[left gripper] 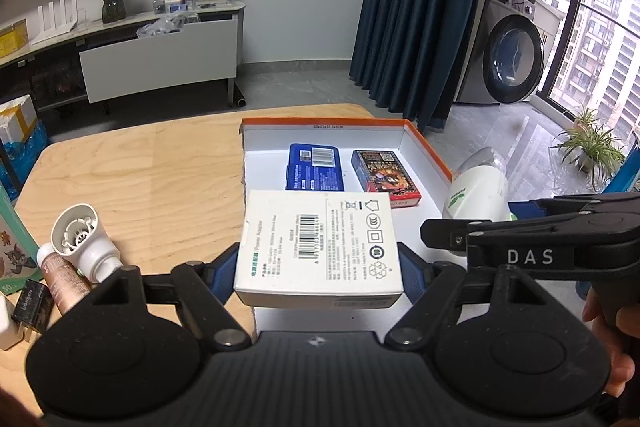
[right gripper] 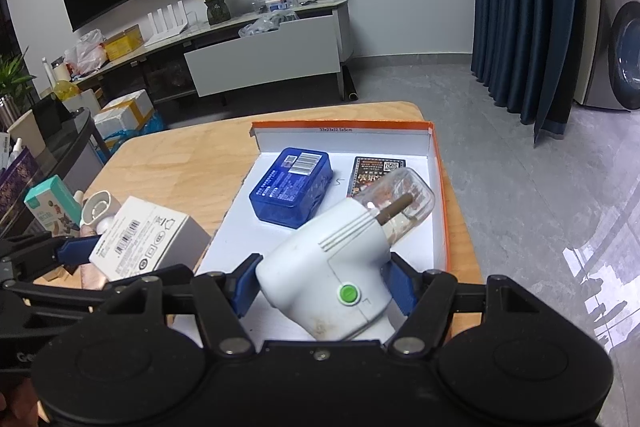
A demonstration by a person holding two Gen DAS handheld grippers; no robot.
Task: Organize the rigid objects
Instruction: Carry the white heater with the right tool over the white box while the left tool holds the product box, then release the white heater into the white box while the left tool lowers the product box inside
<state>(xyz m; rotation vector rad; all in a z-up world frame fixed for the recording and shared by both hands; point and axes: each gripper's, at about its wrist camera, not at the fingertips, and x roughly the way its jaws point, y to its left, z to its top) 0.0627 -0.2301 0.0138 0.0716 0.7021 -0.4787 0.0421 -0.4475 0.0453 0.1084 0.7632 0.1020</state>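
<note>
left wrist view: the left tool has its blue pads pressed on both sides of a white power adapter box, barcode label up, held over the near left edge of the orange-rimmed shallow cardboard box on the wooden counter. inside that box lie a blue plastic case and, just to its right, a dark deck of cards, apart from each other. at the counter's left edge sit a white plug-in device, a pinkish-brown tube touching it, a small black charger and a teal carton.

right wrist view: the right tool is closed around the white body of a plug-in mosquito repellent heater with a green button and a clear liquid bottle at its far end, tilted and held above the near part of the cardboard box. a person's hand grips the right tool's handle.
</note>
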